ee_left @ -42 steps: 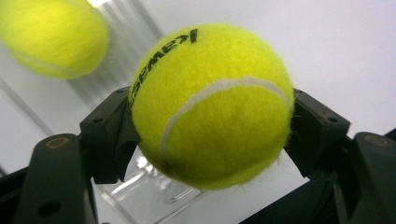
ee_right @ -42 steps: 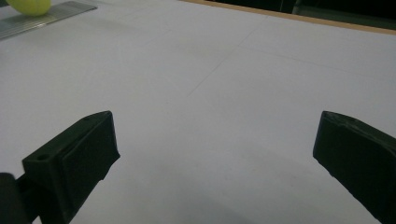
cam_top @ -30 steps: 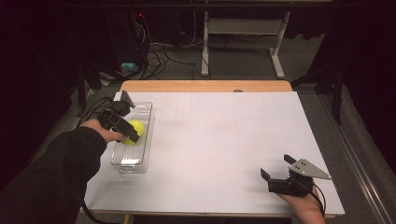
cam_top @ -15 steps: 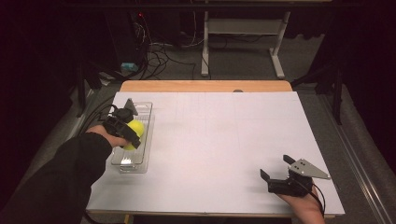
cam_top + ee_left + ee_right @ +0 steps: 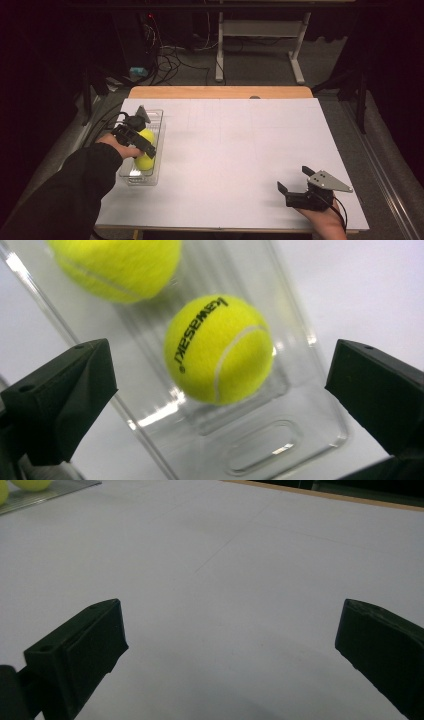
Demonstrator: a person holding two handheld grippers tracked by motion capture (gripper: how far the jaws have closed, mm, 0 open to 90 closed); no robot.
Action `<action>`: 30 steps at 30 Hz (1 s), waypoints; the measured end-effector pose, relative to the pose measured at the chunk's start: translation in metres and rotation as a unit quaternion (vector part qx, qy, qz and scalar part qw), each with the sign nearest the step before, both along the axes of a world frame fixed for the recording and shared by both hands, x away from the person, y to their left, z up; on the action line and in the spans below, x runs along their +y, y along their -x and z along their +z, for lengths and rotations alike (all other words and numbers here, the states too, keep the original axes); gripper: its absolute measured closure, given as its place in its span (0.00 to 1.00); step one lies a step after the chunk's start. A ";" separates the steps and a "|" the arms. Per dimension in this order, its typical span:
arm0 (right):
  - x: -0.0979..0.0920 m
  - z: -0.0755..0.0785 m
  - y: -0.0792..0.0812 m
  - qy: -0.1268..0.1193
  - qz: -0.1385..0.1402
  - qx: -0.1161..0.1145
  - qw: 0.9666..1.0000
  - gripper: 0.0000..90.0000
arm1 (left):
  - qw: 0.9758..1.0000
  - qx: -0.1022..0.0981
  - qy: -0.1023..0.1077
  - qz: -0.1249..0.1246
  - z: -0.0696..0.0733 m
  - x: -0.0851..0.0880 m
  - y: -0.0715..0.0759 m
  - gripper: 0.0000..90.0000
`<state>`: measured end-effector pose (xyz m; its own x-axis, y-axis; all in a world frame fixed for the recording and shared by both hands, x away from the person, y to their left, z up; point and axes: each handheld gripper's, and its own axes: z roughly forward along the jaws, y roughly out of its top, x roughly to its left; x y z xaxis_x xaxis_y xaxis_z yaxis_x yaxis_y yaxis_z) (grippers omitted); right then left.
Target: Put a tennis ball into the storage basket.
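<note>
At the left of the tabletop point(image 5: 225, 150), a ball has just been let go into the tray

The left tongs point(image 5: 220, 405) have just sprung wide and hover over the clear tray point(image 5: 320, 405), the near tennis ball point(image 5: 219, 349) loose between them, a second ball point(image 5: 117, 265) beyond; the right tongs point(image 5: 296, 181) rest wide at the near right. Next, I judge, lift the left tongs straight up without nudging the ball

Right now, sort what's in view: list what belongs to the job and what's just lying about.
Part of the job:
- tennis ball between the left tongs, whose jaws have just been opening
- second tennis ball
- clear tray holding both

Lying about:
- right tongs, open and idle
- floor cables
- metal stand
</note>
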<state>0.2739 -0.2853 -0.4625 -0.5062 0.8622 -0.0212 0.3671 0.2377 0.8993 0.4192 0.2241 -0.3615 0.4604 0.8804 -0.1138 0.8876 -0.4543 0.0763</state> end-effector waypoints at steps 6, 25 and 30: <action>-0.001 0.001 0.000 -0.002 -0.001 -0.002 1.000 0.00 | 1.000 -0.006 0.008 -0.024 0.009 -0.014 0.005 0.01; 0.002 0.001 0.001 -0.001 0.005 -0.001 1.000 0.00 | 0.995 -0.019 0.009 -0.099 -0.003 -0.101 0.009 0.01; 0.002 0.001 0.001 -0.001 0.006 -0.001 1.000 0.00 | 0.993 -0.017 0.012 -0.115 -0.006 -0.121 0.011 0.01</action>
